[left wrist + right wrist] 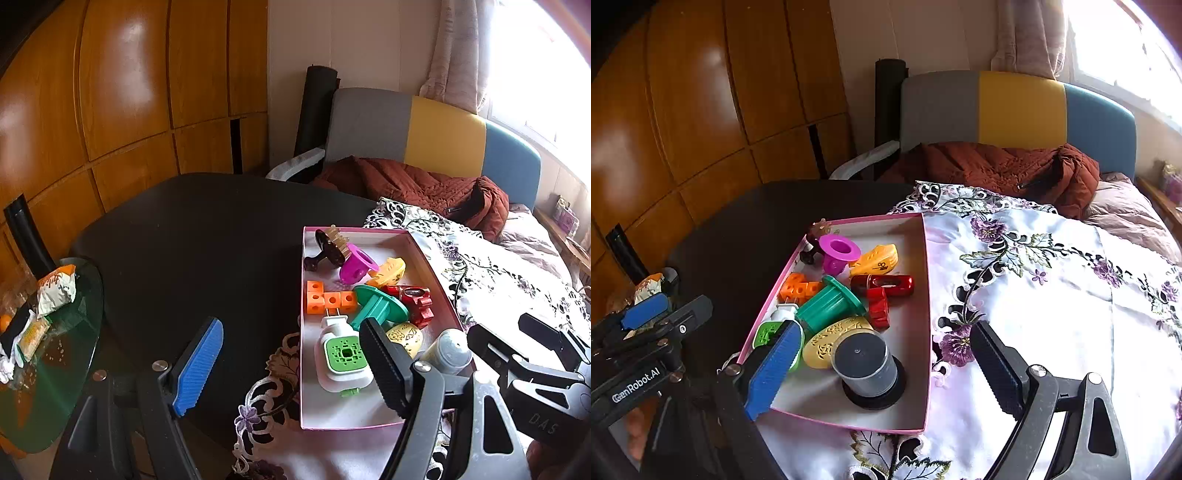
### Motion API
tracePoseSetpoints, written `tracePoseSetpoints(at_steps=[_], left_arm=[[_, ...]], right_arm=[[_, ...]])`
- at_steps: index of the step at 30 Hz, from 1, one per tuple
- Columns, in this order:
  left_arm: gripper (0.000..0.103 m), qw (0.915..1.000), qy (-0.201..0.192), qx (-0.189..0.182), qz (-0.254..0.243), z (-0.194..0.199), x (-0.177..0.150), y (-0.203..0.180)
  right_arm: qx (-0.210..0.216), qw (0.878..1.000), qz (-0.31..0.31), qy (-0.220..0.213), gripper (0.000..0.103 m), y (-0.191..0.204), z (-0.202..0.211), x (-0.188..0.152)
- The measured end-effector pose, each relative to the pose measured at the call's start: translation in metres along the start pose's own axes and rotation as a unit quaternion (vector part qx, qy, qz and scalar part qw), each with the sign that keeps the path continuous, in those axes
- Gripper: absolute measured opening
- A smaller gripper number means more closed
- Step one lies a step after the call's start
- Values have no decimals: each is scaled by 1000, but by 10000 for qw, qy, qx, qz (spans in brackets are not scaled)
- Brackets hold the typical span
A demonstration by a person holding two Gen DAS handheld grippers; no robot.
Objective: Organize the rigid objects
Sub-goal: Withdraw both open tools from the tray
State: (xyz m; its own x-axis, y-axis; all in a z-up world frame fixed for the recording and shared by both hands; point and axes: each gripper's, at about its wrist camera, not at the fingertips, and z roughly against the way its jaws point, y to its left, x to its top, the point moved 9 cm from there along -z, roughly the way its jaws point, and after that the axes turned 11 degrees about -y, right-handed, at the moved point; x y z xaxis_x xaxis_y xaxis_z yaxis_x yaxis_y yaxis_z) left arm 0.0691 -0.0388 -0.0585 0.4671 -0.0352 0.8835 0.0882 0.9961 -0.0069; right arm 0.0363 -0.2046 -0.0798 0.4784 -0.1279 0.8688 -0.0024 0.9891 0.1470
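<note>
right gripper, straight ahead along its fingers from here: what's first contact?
Likely the grey canister standing in the pink box: it sits low between the right gripper's open fingers, nothing held. Depth is unclear from the fisheye; slightly off line, it would meet the box floor instead.

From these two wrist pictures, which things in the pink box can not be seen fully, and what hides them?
- Left wrist view: the grey cylinder with black base is partly behind the left gripper's black finger; its base is hidden.
- Right wrist view: the white and green plug-in device is mostly covered by the right gripper's blue finger.
- Right wrist view: the dark brown brush is behind the magenta cup.
</note>
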Motion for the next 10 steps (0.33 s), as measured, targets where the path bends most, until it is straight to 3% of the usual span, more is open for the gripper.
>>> tracePoseSetpoints(at_steps=[3,10], left_arm=[[70,9999,-88,-2,62,2,1,2],[69,9998,-170,17,39,4,5,3]], right_arm=[[-10,10000,78,-18,93,3,0,-1],[28,9997,225,-31,93,11,0,-2]])
